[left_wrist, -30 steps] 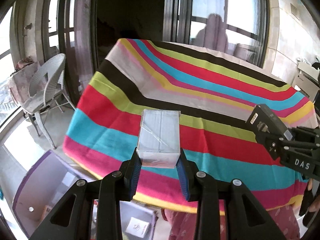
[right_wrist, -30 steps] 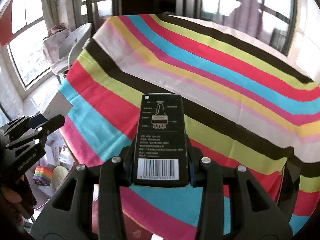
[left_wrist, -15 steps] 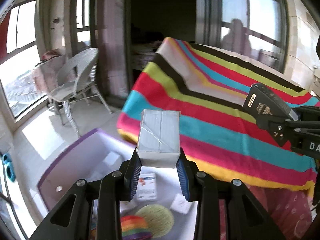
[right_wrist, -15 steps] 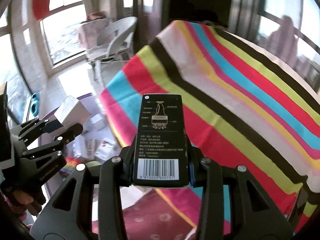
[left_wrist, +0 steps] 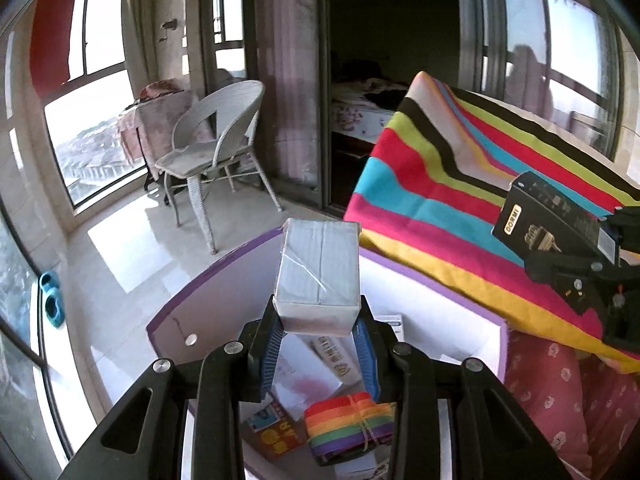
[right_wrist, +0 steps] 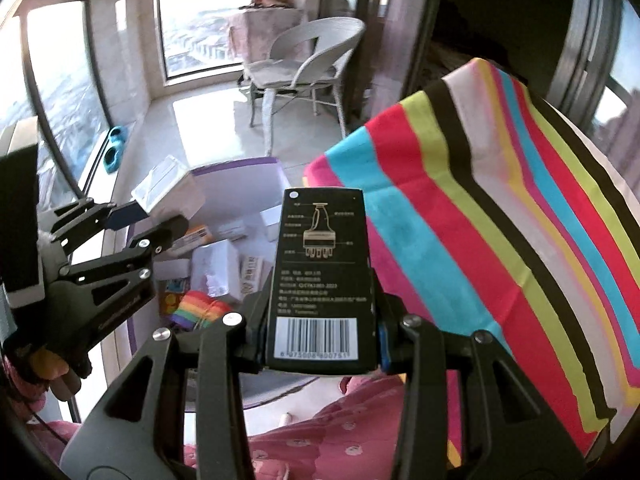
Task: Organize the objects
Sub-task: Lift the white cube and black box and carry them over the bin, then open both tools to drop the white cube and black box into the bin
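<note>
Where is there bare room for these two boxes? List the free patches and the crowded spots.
Free: the striped tablecloth, bare wherever it shows; the tiled floor between the wicker chair and the purple-rimmed bin. In the bin, the far end looks emptier. Crowded: its near end, where the rainbow bundle and white cartons overlap.

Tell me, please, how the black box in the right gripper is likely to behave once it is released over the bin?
The black box looks stiff: its printed faces stay flat in the right gripper. It is probably light, carried by one end without sagging. Tall and narrow, it would likely fall flat among the boxes in the purple-rimmed bin.
</note>
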`<control>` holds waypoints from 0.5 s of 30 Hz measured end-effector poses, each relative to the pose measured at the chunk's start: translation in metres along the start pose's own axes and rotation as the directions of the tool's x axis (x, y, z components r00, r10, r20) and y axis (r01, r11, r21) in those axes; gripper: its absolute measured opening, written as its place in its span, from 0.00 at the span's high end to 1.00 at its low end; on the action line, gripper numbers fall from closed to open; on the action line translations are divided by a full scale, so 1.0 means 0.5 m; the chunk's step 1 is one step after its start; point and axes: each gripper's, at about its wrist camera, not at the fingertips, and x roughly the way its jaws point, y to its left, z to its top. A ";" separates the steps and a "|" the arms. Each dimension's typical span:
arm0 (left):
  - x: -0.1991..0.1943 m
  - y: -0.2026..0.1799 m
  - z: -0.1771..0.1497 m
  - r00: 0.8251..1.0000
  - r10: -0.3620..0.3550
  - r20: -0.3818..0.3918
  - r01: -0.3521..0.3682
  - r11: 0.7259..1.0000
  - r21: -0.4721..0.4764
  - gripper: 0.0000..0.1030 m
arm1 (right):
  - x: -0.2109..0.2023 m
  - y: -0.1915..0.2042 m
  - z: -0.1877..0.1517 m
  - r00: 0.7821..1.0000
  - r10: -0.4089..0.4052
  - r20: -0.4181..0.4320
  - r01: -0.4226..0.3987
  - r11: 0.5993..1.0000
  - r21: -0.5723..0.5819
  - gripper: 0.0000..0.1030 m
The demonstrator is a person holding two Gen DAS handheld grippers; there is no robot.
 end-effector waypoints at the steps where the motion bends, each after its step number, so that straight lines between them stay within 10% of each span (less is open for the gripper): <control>1: 0.001 0.004 -0.002 1.000 0.003 -0.001 -0.003 1.000 -0.004 0.65 | 0.001 0.005 0.000 1.000 0.002 -0.002 -0.002 1.000 -0.007 0.58; 15: -0.030 0.005 0.007 0.999 0.019 0.044 -0.019 1.000 0.006 0.65 | 0.022 0.023 0.004 0.999 0.029 -0.016 -0.030 0.998 -0.047 0.58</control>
